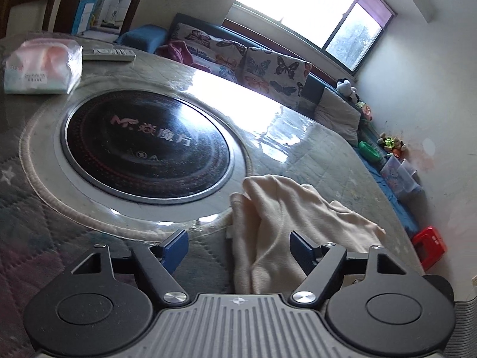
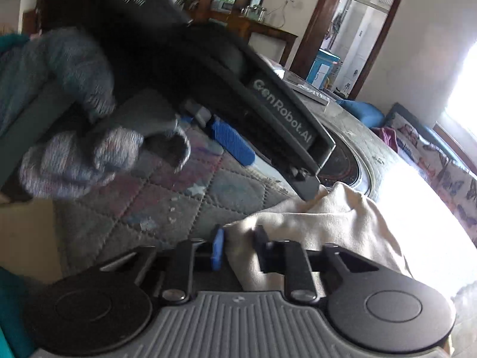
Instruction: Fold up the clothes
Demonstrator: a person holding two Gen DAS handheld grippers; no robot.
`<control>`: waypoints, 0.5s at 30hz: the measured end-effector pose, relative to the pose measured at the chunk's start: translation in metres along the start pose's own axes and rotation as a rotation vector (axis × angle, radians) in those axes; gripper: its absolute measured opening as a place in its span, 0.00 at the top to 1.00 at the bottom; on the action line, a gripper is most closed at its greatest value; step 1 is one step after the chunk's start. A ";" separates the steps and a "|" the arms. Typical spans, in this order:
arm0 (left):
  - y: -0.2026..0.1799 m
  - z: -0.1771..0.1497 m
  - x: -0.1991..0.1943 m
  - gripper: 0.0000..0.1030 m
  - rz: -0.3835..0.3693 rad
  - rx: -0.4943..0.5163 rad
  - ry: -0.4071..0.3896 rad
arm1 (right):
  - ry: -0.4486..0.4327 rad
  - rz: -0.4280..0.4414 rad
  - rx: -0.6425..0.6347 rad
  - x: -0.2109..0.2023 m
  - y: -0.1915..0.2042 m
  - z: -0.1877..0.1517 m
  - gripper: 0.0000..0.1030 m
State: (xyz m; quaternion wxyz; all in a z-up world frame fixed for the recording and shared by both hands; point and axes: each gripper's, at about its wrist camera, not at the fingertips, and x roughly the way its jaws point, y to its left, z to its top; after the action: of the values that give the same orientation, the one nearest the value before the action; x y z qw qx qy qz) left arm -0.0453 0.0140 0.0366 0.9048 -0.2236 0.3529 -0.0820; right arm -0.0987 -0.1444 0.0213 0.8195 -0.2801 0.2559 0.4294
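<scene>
Pinching a fold of the cream garment point(image 2: 334, 232), the right gripper point(image 2: 238, 247) has its fingers closed on the cloth; the left gripper point(image 1: 240, 246) stands wide, fabric between its fingers. Garment lies crumpled on the quilted worktop point(image 1: 74, 217), long axis running away from both grippers.

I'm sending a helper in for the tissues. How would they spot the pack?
Start at the round table with the black glass disc set in its middle. The tissue pack lies beyond that disc, beside a flat grey remote: soft, white-and-pink plastic wrapping.
</scene>
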 end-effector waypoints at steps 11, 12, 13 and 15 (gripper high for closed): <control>0.002 0.006 0.028 0.25 -0.127 -0.260 0.101 | -0.136 0.052 0.219 -0.055 -0.058 0.002 0.92; 0.003 0.006 0.030 0.25 -0.138 -0.280 0.107 | -0.141 0.058 0.221 -0.058 -0.060 0.001 0.92; 0.004 0.006 0.033 0.25 -0.148 -0.300 0.114 | -0.145 0.063 0.224 -0.061 -0.061 0.000 0.92; 0.006 0.005 0.037 0.27 -0.169 -0.340 0.126 | -0.144 0.082 0.212 -0.064 -0.063 -0.002 0.92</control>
State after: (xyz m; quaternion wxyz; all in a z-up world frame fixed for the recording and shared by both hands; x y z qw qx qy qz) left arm -0.0140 0.0095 0.0150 0.8199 -0.3965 0.3978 -0.1106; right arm -0.0775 -0.2114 0.0776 0.8425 -0.1499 0.2516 0.4522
